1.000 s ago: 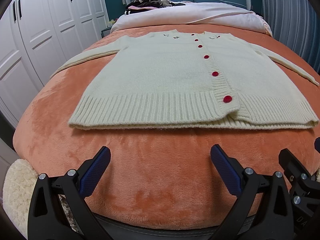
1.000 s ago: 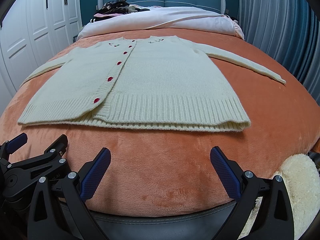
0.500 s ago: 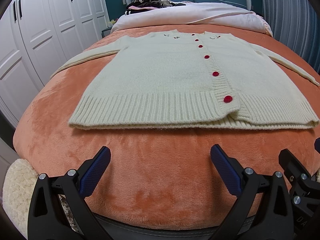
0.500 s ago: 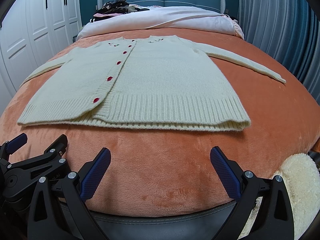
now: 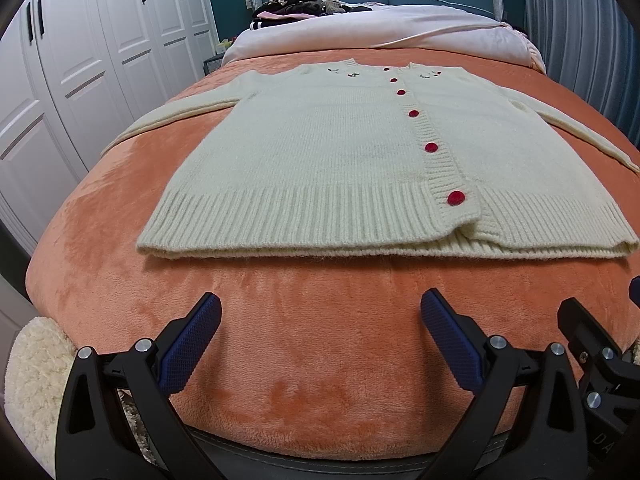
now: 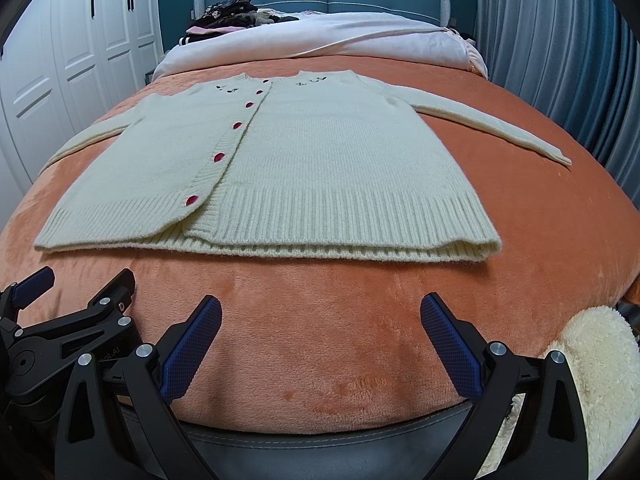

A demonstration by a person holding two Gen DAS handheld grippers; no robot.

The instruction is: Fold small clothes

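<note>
Left claw [image 5: 320, 320]: we hold it wide apart, gripping nothing, over the bed's near edge.
Right claw [image 6: 320, 320]: ours too, spread wide and unladen, just beside the left.
Cardigan [image 5: 340, 160]: lies flat and buttoned ahead of both claws, sleeves outstretched, on the orange blanket [image 5: 320, 340].

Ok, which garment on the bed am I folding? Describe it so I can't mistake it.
On the orange blanket, just ahead of both open grippers, lies a cream cardigan, spread flat with sleeves out. Its red buttons set it apart from the dark clothes pile by the headboard.
</note>
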